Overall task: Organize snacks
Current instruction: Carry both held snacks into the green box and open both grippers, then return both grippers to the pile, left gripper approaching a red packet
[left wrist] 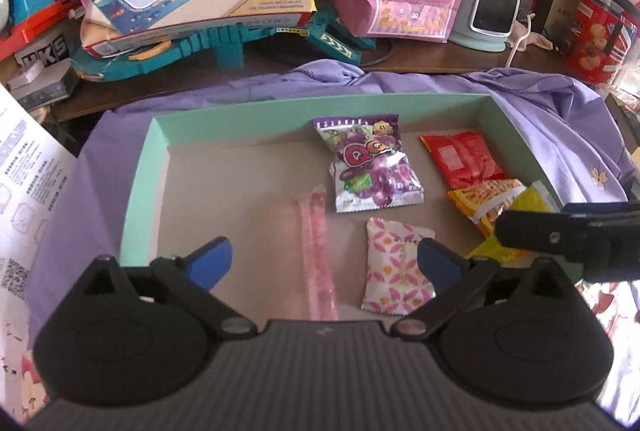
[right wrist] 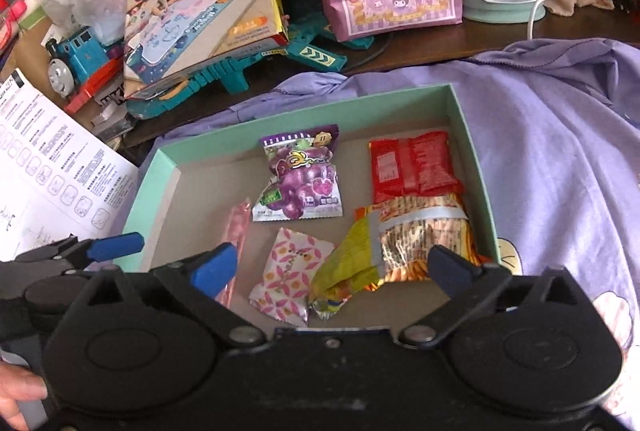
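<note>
Through the left wrist camera, the left tool (left wrist: 324, 263) is being held spread wide above the near end of the shallow mint-green cardboard tray (left wrist: 140, 167), with nothing between its blue pads. Below it a long, thin pink translucent jelly stick (left wrist: 316, 251) and a small pink-and-white flower-patterned sachet (left wrist: 396, 267) are lying flat on the tray floor. Farther in, a purple-and-silver grape-candy pouch (left wrist: 370, 167) and a red foil packet (left wrist: 464, 159) are seen, with an orange-and-yellow crinkled snack bag (left wrist: 488, 203) against the right wall. The tray is resting on a lilac cloth (left wrist: 560, 135) spread over the cluttered worktop.

Through the right wrist camera, the right tool (right wrist: 332, 267) is likewise being held released and empty, over the orange-and-yellow snack bag (right wrist: 416, 235) and the flowered sachet (right wrist: 288, 271). The red packet (right wrist: 412, 163) is lying just beyond the bag, touching it.

All the packets are judged to be light, soft and crinkly, with slippery film that is likely to slide on cardboard. The puffed snack bag is probably crushable, so it is best taken by a sealed end. The flat sachet and pouch are best pinched at a crimped edge; the jelly stick, being limp, is best gripped near its middle.
</note>
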